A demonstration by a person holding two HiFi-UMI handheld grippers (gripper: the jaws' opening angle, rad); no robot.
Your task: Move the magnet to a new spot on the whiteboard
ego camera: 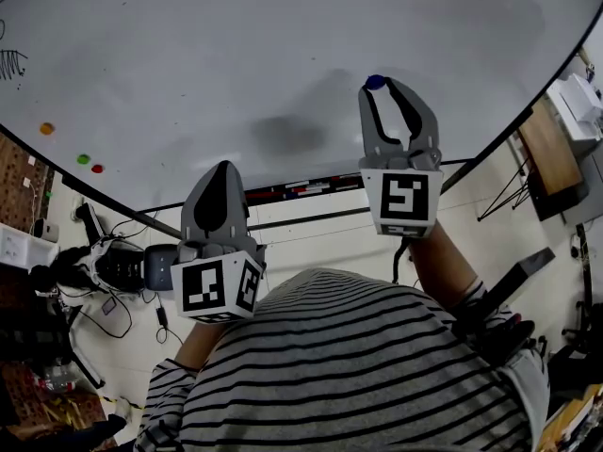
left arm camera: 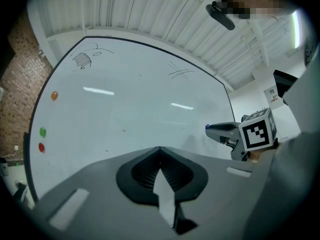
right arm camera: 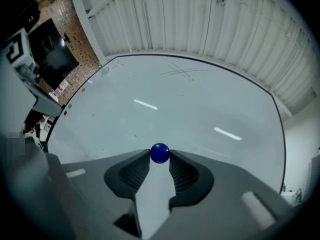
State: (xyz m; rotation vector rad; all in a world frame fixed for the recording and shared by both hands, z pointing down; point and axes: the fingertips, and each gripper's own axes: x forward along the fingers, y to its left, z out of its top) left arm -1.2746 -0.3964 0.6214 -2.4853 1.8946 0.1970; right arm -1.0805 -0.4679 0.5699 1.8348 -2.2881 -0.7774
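Observation:
A small round blue magnet sits on the whiteboard right of its middle. My right gripper is at the board with both fingertips pressed against the magnet's sides, shut on it. From the left gripper view the right gripper shows side-on at the board, a blue speck at its tip. My left gripper hangs lower and to the left, off the board, jaws shut with nothing between them.
Orange, green and red magnets cluster at the board's left edge, near a scribble. A marker tray runs under the board. A desk stands at right; cables and gear lie at left.

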